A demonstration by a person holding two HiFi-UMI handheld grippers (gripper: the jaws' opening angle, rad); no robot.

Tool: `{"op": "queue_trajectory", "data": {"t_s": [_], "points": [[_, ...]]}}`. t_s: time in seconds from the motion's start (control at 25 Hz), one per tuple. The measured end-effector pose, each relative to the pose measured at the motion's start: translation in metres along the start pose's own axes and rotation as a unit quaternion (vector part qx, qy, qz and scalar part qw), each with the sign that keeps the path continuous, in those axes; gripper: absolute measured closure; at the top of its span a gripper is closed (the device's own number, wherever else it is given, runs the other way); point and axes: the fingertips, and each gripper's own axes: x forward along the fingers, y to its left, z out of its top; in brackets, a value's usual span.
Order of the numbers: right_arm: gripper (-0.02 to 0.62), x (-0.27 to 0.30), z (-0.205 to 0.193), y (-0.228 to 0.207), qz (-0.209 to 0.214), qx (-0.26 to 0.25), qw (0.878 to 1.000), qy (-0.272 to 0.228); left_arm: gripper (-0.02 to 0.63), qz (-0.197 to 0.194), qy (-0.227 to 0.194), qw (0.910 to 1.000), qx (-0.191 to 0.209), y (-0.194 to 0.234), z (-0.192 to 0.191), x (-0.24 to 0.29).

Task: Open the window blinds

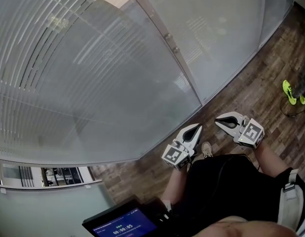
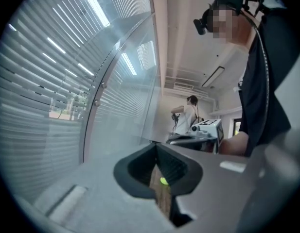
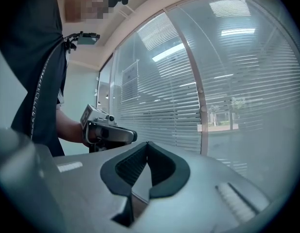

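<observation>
The window blinds (image 1: 68, 83) are grey horizontal slats behind a curved glass wall (image 1: 216, 38); they also fill the left gripper view (image 2: 38, 96) and the right gripper view (image 3: 227, 81). Both grippers hang low in front of the person's legs, apart from the glass. My left gripper (image 1: 197, 126) has its dark jaws closed tip to tip with nothing between them (image 2: 156, 144). My right gripper (image 1: 217, 119) is likewise shut and empty (image 3: 148, 143). Each one shows in the other's camera: the right gripper (image 2: 208, 127) and the left gripper (image 3: 108, 130).
A metal post with round fittings (image 1: 169, 36) divides the glass panels. Wood-plank floor (image 1: 251, 88) runs along the wall's foot. Bright green shoes (image 1: 289, 93) lie at the right edge. A dark screen (image 1: 122, 223) sits below. Another person (image 2: 188, 115) stands far off.
</observation>
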Motion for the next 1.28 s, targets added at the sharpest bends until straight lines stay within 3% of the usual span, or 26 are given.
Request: {"op": "queue_trajectory", "data": {"t_s": [0.72, 0.84, 1.28], "points": [[0.590, 0.086, 0.017, -0.032, -0.033, -0.030, 0.999, 0.020, 0.604, -0.032, -0.001, 0.9995, 0.007, 0.087, 0.028, -0.018], [0.591, 0.101, 0.016, -0.039, -0.040, -0.037, 0.998, 0.021, 0.604, -0.037, -0.023, 0.9989, 0.014, 0.105, 0.022, -0.019], [0.591, 0.123, 0.009, -0.054, -0.061, -0.082, 0.994, 0.030, 0.604, -0.049, -0.016, 0.9984, 0.021, 0.124, 0.025, -0.021]]}}
